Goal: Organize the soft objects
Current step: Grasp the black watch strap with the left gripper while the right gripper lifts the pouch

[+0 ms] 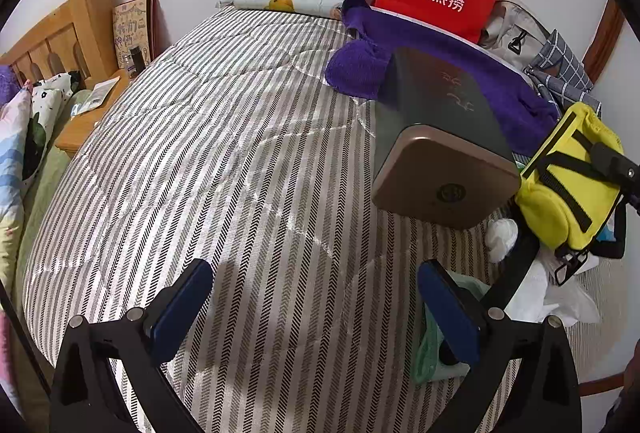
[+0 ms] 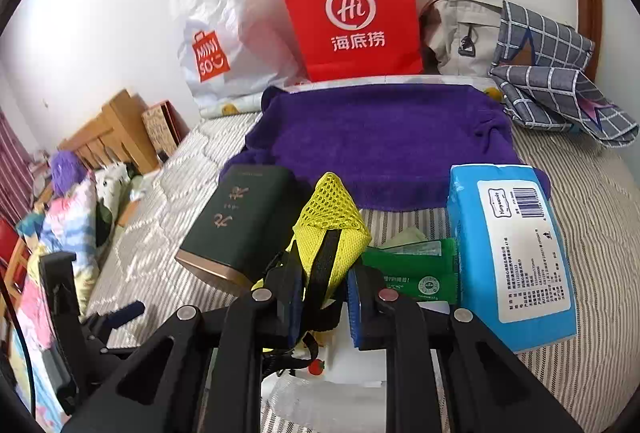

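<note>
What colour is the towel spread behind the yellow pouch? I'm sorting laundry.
Purple towel; right wrist view shows it best.

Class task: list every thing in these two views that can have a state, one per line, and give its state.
left tool: open, nothing between its pads.
right tool: shut on the yellow mesh pouch.
yellow mesh pouch: gripped by its lower end, standing up.
purple towel: spread flat on the bed.
red paper bag: upright against the wall.
green box: lying tilted on the bed.
blue tissue pack: lying flat, sealed.

Red paper bag (image 2: 352, 17) against wall, dark green box (image 2: 244, 221), wooden headboard (image 1: 60, 33).
</note>
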### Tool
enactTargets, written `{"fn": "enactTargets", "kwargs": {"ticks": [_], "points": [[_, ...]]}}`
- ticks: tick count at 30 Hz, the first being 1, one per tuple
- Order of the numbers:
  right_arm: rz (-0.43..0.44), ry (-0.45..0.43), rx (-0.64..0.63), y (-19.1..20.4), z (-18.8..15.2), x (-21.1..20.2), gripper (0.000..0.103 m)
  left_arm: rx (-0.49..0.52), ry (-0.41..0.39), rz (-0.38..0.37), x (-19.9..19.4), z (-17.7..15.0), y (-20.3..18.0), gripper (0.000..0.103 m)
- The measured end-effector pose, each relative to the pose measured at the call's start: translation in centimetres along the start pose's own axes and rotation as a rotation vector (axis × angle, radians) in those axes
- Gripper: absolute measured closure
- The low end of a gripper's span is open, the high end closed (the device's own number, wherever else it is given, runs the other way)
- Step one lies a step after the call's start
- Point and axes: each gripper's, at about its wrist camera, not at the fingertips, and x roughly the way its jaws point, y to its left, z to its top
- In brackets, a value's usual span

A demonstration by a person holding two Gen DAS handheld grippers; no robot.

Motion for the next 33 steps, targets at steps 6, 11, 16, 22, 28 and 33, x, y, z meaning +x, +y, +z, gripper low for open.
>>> {"fn": "enactTargets", "kwargs": {"ticks": [6, 11, 16, 22, 28, 33], "points": [[0.035, -0.058, 0.018, -0.6, 0.6, -1.8, 0.085, -0.01, -0.01, -0.026, -0.8, -0.1, 0.0, 0.0], [0.041, -0.108, 0.03, -1.6, 0.8, -4.0, 0.085, -0.001, -0.03, -0.077, -1.9, -0.2, -0.7, 0.0], [0.019, -0.116, 0.032, -3.3, -0.2, -6.4, 0.085, 0.046, -0.043, -0.108, -2.6, -0.6, -2.5, 0.0], [0.017, -0.095, 0.036, -6.4, -3.7, -9.2, 0.085, 0.157, -0.04, -0.159, -2.1, -1.1, -6.1, 0.005], [0.011, -0.045, 0.065, -10.2, -7.4, -10.2, 0.085, 0.267, -0.019, -0.138, -1.1, -1.9, -8.8, 0.013], [0.01, 0.0, 0.095, -13.1, -9.9, -9.6, 0.085, 0.338, -0.008, -0.083, -0.2, -2.5, -10.0, 0.037]]}}
